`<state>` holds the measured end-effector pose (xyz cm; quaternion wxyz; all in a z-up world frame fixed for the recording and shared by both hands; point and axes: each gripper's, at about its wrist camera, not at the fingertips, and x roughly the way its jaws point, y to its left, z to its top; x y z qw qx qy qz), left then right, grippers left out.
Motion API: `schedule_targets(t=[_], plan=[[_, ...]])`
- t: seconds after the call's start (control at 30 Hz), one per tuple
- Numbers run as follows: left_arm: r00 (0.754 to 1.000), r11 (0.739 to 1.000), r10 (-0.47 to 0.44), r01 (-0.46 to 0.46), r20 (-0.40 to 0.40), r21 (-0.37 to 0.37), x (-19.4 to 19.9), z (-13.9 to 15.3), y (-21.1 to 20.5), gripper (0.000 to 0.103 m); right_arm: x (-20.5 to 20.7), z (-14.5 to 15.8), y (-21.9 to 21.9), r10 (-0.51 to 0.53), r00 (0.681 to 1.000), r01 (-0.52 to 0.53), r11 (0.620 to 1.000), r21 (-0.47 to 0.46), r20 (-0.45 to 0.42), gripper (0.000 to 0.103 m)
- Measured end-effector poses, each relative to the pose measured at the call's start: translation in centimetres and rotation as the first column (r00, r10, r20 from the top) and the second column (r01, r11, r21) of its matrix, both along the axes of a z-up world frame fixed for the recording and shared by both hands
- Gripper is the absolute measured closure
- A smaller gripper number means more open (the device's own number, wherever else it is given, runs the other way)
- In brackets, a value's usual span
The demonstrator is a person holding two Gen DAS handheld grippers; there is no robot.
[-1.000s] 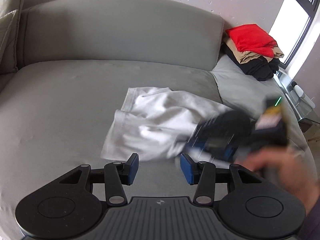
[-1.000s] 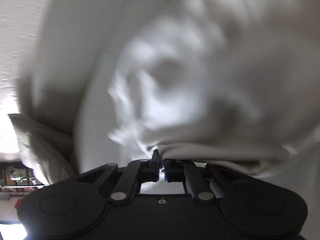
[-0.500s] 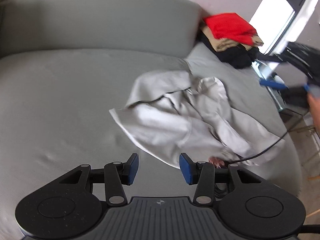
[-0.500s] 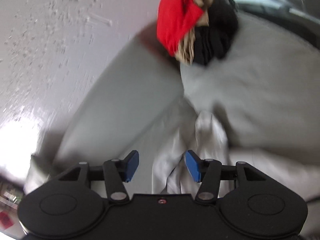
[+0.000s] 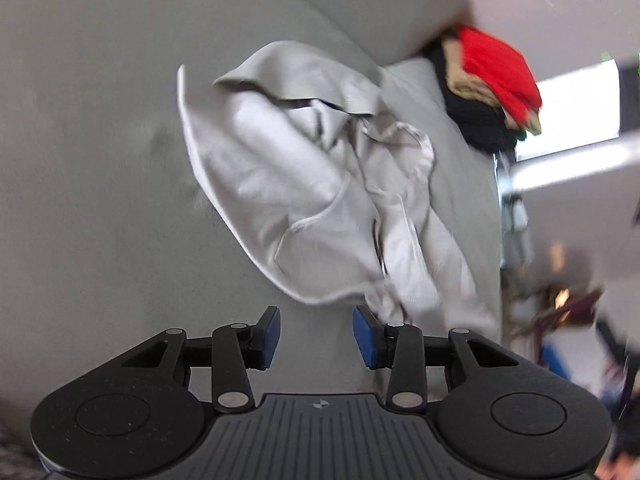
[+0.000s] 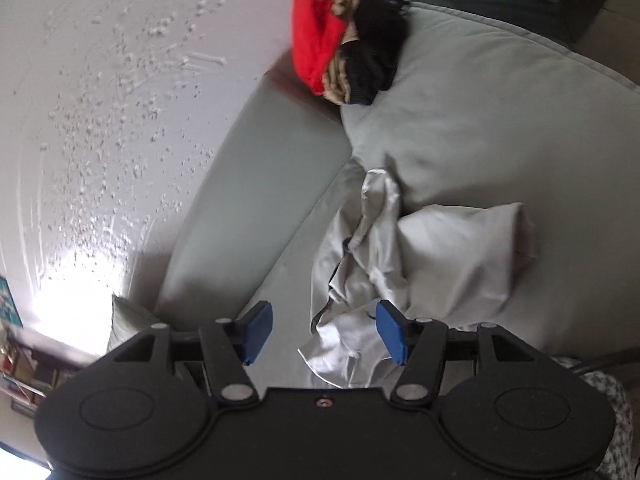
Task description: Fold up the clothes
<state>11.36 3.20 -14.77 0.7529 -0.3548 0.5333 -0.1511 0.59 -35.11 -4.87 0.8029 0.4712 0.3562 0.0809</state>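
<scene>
No text, label, brand name or number can be read in either wrist view. The only mark is a small round crosshair emblem moulded on the ribbed black body of the left hand-held gripper (image 5: 316, 332), just behind its blue pads; it carries no letters. A teal picture (image 6: 9, 303) at the left edge of the right wrist view is too blurred to read.
</scene>
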Motion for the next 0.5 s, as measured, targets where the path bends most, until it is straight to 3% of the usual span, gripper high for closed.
schedule_targets(t=[0.13,0.3,0.5], plan=[[0.996,0.997,0.074,-0.076,-0.055,-0.026,1.0,-2.1,0.2,0.065,-1.0,-1.1,-2.1,-0.049,0.999,0.048,0.998,0.032,0.011,0.045],[0.989,0.983,0.124,-0.134,-0.082,-0.13,1.7,-3.9,1.2,0.066,-1.6,-3.0,-4.1,-0.094,0.996,0.093,0.994,0.051,0.001,0.045],[0.992,0.984,0.081,-0.095,-0.094,-0.152,3.9,-5.2,0.7,0.073,-1.7,-5.8,-6.0,-0.142,0.989,0.144,0.987,0.074,-0.037,0.045]])
